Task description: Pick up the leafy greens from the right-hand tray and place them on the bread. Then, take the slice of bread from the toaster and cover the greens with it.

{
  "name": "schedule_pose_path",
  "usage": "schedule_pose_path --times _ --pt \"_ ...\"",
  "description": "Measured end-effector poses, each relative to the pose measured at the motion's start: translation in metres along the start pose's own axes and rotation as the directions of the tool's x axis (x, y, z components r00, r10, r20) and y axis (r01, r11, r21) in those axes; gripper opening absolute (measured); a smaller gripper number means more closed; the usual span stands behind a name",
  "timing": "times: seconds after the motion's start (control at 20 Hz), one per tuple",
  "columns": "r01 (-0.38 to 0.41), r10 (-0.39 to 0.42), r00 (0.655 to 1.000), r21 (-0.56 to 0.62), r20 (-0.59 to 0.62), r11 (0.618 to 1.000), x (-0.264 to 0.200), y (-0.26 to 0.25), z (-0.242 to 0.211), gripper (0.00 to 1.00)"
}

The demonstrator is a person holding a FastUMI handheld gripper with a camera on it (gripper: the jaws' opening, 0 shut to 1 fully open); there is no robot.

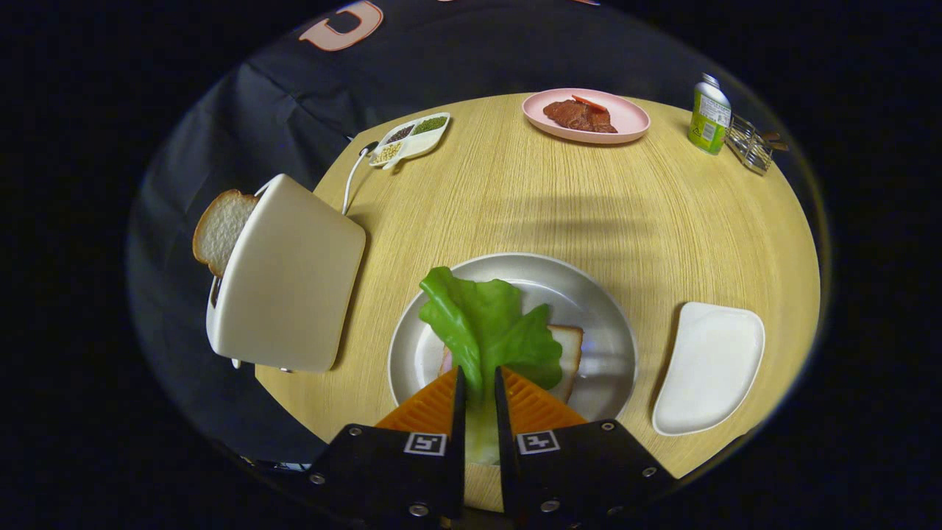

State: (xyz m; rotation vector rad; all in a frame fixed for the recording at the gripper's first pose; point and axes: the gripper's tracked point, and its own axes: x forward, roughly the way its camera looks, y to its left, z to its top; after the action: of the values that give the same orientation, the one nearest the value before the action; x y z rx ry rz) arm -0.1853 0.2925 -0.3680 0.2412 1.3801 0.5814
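On the round wooden worktop (559,206) there are two slices of bread, one lettuce leaf, one toaster, one grey plate, one pink plate, one white tray, one divided dish, one bottle and one small wire rack.

The gripper (480,383) has its two fingers closed on the pale stalk end of the lettuce leaf (486,327), which is pinched between them. The leaf is bright green, crinkled and wavy at the edges, with a lighter rib running up its middle, and it fans out just ahead of the fingers. It hangs over the grey plate (589,302) and covers much of the bread slice on the plate (568,353); whether the leaf touches that bread cannot be told. That slice is pale with a tan crust.

The second bread slice (221,228), white with a brown crust, sticks out of the top of the cream toaster (291,276), which stands beside the grey plate. A white cord (352,180) runs from the toaster toward the divided dish (411,138), whose compartments hold dark, green and pale grains.

The white tray (710,368) lies on the other side of the grey plate, apart from it. Far beyond the fingers the pink plate (625,118) carries a reddish-brown piece of meat (578,116). Near it stands the green bottle (709,114) with a white label too small to read, just beside the wire rack (751,143).
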Motion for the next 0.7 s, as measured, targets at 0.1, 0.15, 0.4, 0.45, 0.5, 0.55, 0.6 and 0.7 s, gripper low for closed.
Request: schedule_pose_path --times 0.1,0.15,0.4,0.45,0.5,0.55,0.6,0.7 --pt "-0.009 0.009 1.000 -0.003 0.013 1.000 -0.003 0.006 0.004 0.30" --pt "-0.007 0.007 1.000 -0.001 0.021 1.000 -0.005 0.007 0.005 0.34" --pt "-0.024 0.027 0.997 -0.031 0.074 0.999 -0.033 0.029 0.027 0.39" --pt "-0.021 0.025 0.995 -0.046 0.096 0.999 -0.041 0.035 0.035 0.39" --pt "-0.023 0.030 0.993 -0.061 0.118 0.998 -0.050 0.043 0.044 0.39" --pt "-0.022 0.032 0.990 -0.075 0.138 0.997 -0.059 0.051 0.052 0.41" --pt "-0.035 0.050 0.987 -0.099 0.150 0.994 -0.067 0.062 0.059 0.43" --pt "-0.050 0.078 0.982 -0.158 0.173 0.986 -0.082 0.086 0.074 0.50"
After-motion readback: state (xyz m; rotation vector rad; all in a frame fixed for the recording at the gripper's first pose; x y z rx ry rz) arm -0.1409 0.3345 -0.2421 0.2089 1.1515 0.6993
